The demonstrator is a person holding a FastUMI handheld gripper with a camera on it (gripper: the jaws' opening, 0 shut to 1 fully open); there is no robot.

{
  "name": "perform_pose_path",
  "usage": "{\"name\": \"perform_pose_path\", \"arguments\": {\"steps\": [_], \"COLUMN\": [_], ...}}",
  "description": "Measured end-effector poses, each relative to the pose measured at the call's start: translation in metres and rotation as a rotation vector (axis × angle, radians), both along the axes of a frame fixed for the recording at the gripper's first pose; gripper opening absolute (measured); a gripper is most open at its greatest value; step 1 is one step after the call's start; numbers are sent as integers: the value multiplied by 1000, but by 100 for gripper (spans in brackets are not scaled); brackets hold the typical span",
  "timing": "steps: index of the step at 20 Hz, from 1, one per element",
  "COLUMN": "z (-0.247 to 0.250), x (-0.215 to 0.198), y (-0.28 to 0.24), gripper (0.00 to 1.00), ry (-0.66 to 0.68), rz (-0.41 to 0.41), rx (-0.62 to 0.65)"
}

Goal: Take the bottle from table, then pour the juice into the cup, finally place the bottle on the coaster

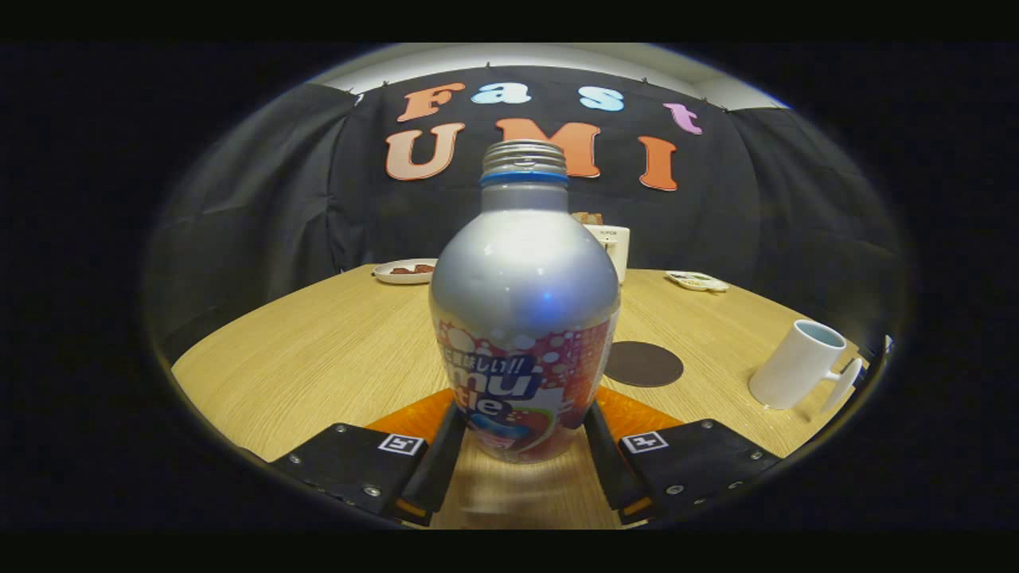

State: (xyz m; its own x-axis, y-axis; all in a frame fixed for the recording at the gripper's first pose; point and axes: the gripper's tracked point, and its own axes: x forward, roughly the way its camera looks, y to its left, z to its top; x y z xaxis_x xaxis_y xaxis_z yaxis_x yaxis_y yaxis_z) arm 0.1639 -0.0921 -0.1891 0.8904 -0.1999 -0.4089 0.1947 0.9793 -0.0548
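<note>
Dim overall, lit from above and slightly ahead. Broad soft glare on the shoulder of the bottle (524, 302), with a small blue glint below it. Faint shadow on the table (318, 350) under the bottle, between the fingers of the gripper (521, 446). Strong fisheye bending toward the rim, darkening there. Slight softness on the far cup (796, 364) and on the dishes at the back.

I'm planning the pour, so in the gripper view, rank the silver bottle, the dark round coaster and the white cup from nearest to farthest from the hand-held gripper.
1. Silver metal bottle: between the hand-held gripper's fingers.
2. Dark round coaster: just beyond the bottle, to its right.
3. White cup: far off to the right.
</note>
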Motion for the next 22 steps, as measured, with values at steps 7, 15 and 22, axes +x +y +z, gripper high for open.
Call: {"name": "perform_pose_path", "arguments": {"steps": [7,15,22], "z": [53,97,102], "x": [2,6,4], "y": [-2,-29,-56], "gripper": [75,75,75], "ry": [-113,-230,-283], "rz": [-37,-145,-258], "rx": [118,378,676]}}
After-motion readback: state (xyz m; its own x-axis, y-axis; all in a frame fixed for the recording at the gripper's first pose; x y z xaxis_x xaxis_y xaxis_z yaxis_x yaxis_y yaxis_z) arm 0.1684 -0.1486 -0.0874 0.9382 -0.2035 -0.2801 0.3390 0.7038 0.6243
